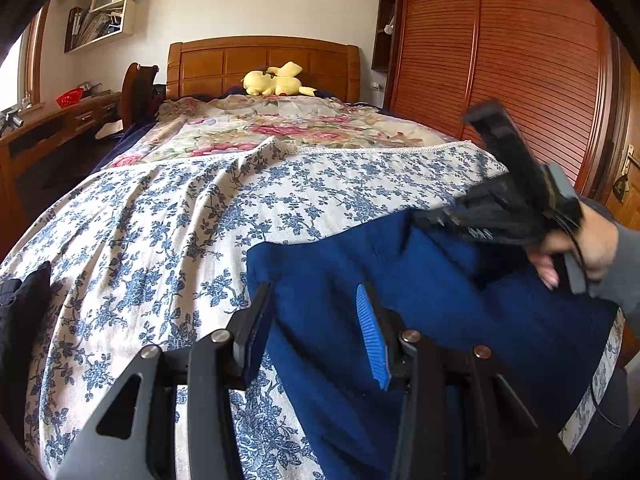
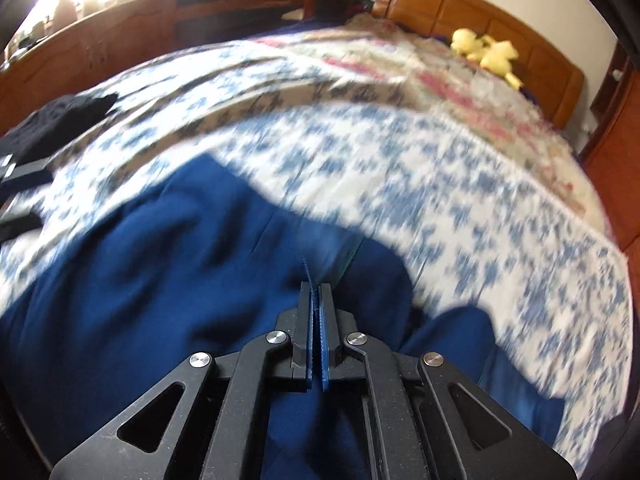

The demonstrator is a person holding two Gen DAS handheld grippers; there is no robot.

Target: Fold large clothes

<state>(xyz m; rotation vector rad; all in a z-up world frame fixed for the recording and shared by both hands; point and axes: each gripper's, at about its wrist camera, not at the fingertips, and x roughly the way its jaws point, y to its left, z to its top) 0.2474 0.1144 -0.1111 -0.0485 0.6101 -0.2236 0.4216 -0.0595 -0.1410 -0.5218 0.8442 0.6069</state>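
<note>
A dark blue garment (image 1: 440, 300) lies on the blue-flowered bedsheet (image 1: 180, 220) at the near end of the bed. My left gripper (image 1: 316, 320) is open, its jaws astride the garment's left edge. My right gripper (image 2: 316, 300) is shut on a thin fold of the blue garment (image 2: 160, 264); that view is blurred by motion. In the left wrist view the right gripper (image 1: 516, 200) and the hand holding it sit at the garment's far right side.
A black garment (image 2: 60, 116) lies at the bed's left edge and shows in the left wrist view (image 1: 24, 304). A yellow plush toy (image 1: 276, 80) rests by the headboard. A wooden desk (image 1: 60, 128) stands left, a slatted wardrobe (image 1: 520, 60) right.
</note>
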